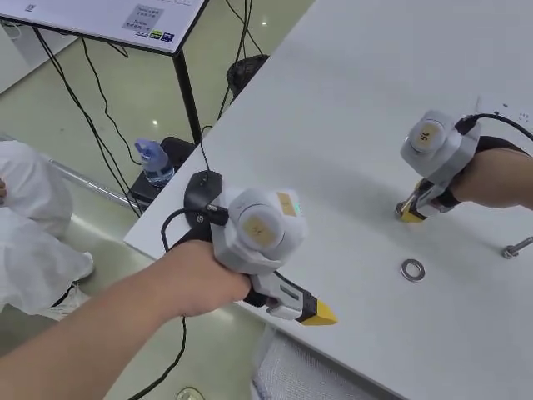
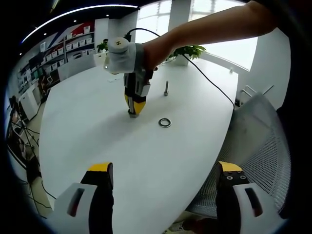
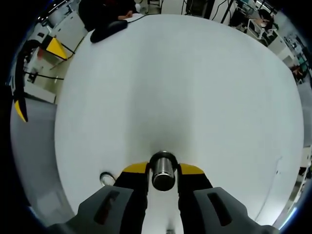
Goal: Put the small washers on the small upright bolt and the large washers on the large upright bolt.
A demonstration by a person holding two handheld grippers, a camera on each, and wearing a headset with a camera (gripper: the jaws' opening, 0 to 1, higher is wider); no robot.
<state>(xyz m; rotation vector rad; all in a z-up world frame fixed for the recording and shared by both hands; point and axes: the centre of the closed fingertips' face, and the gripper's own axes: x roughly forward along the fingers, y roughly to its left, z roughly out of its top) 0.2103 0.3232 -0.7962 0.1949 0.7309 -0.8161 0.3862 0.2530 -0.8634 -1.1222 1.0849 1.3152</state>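
Observation:
My right gripper [image 1: 410, 213] points down at the white table [image 1: 333, 125] and is shut on the large upright bolt [image 3: 163, 170], whose round top sits between its yellow fingertips. A large washer [image 1: 412, 269] lies flat on the table just beside it, also seen as the washer [image 2: 165, 122] and the washer [image 3: 105, 179]. The small bolt [image 1: 516, 247] stands further right, upright as the small bolt [image 2: 166, 88]. My left gripper [image 1: 321, 315] hovers near the table's front edge. Its jaws stand wide apart with nothing between them, left gripper [image 2: 165, 170]. The right gripper [image 2: 133, 108] shows ahead of it.
A black cabled device [image 1: 202, 190] rests on the table's near corner. A mesh chair [image 1: 287, 371] stands below the front edge. A water bottle [image 1: 154, 161] and cables lie on the floor to the left, beside a person in white [image 1: 29, 217].

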